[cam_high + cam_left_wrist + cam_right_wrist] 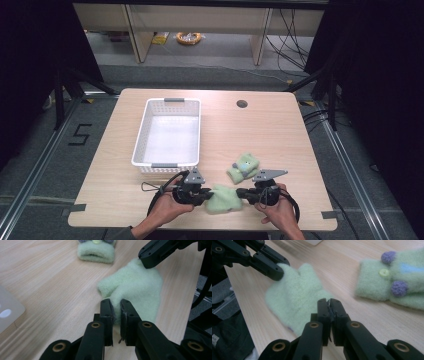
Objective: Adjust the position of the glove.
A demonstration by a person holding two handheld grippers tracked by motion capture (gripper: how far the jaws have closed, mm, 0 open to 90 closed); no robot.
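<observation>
Both grippers' jaws, mitten (223, 198) edges probably pinched.

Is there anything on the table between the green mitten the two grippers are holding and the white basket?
Nothing visible. The green mitten, pinched by the left gripper and right gripper, has bare table between it and the white basket. The second mitten lies off to the right.

White basket and a second mitten on a wooden table

The basket (169, 135) stands left of centre on the table (270, 130); a green mitten (243, 167) with purple pompoms lies to the basket's right, near a round hole (242, 104).
</observation>
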